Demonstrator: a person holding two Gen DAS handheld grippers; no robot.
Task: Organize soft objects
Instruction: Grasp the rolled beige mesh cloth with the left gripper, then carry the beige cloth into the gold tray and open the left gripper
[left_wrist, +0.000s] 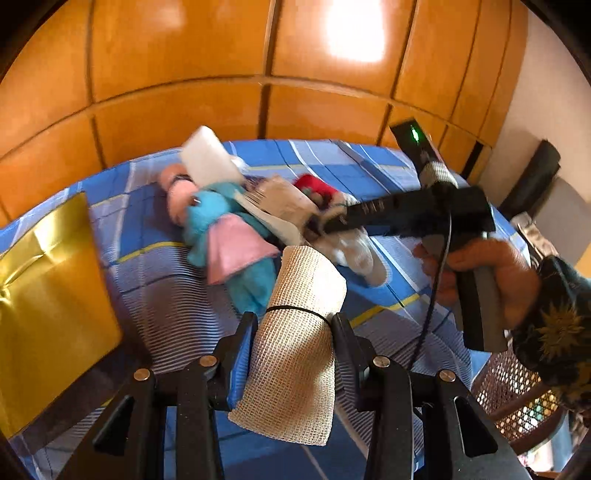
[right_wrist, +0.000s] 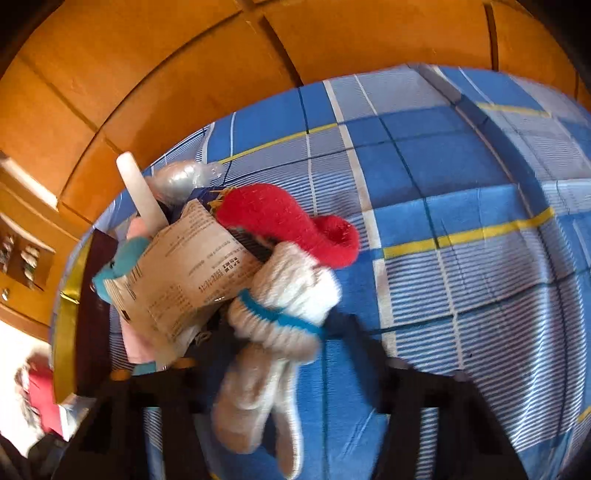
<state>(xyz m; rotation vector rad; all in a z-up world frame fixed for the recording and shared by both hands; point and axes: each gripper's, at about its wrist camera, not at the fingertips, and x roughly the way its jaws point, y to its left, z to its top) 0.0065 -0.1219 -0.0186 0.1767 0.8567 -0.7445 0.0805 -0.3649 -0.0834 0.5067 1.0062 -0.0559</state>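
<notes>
My left gripper (left_wrist: 295, 326) is shut on a beige gauze roll (left_wrist: 295, 369) tied with a thin black band, held upright above the bed. My right gripper (right_wrist: 284, 328), also in the left wrist view (left_wrist: 325, 221), is shut on a white knitted glove (right_wrist: 284, 306) with a blue cuff band; the glove's fingers hang down towards the camera. Behind the glove lies a pile: a red knitted piece (right_wrist: 291, 221), a printed paper packet (right_wrist: 192, 266), and a turquoise plush toy with a pink skirt (left_wrist: 229, 240). A white foam block (left_wrist: 210, 158) stands in the pile.
Everything rests on a blue plaid bedsheet (right_wrist: 461, 240). A gold box (left_wrist: 48, 295) stands at the left edge. Orange wooden panels (left_wrist: 184, 74) back the bed. A person's hand (left_wrist: 487, 273) holds the right gripper, and a wicker basket (left_wrist: 509, 387) sits lower right.
</notes>
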